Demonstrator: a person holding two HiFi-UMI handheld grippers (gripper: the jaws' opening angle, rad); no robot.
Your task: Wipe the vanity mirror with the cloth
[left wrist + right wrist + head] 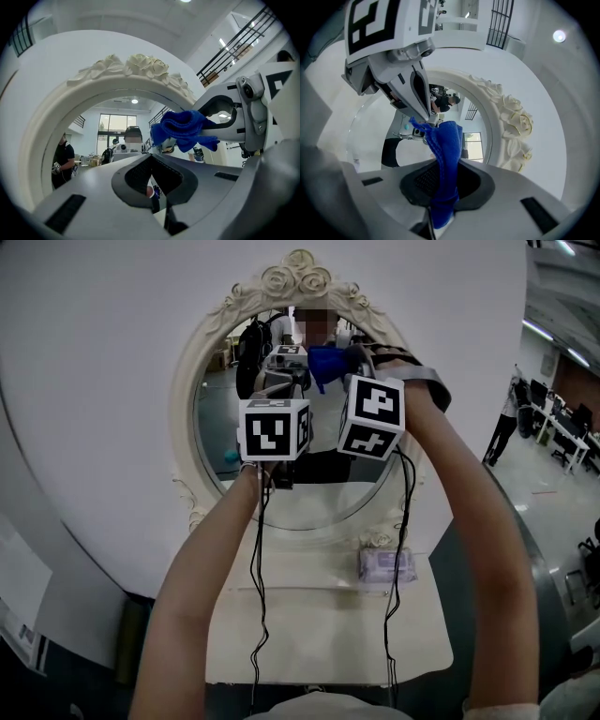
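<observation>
- desk (319, 634) lies nearest, a wipes pack (386, 565) at its 1 o'clock corner.
- left tongs (152, 176) are pressed together with nothing in them, raised before the mirror (217, 432).
- right tongs (440, 185), at their 3 o'clock, clamp the blue cloth (445, 140).
- cloth is up by the glass near 12 o'clock, under the rose crest.

The left tool (152, 174), at 6 o'clock, has its jaws pressed together on nothing. Toward 1 o'clock, a crumpled blue microfibre cloth (185, 130) is gripped by the right tool (212, 121), which reaches in from 3 o'clock before the oval cream rose-carved vanity mirror (140, 63).
</observation>
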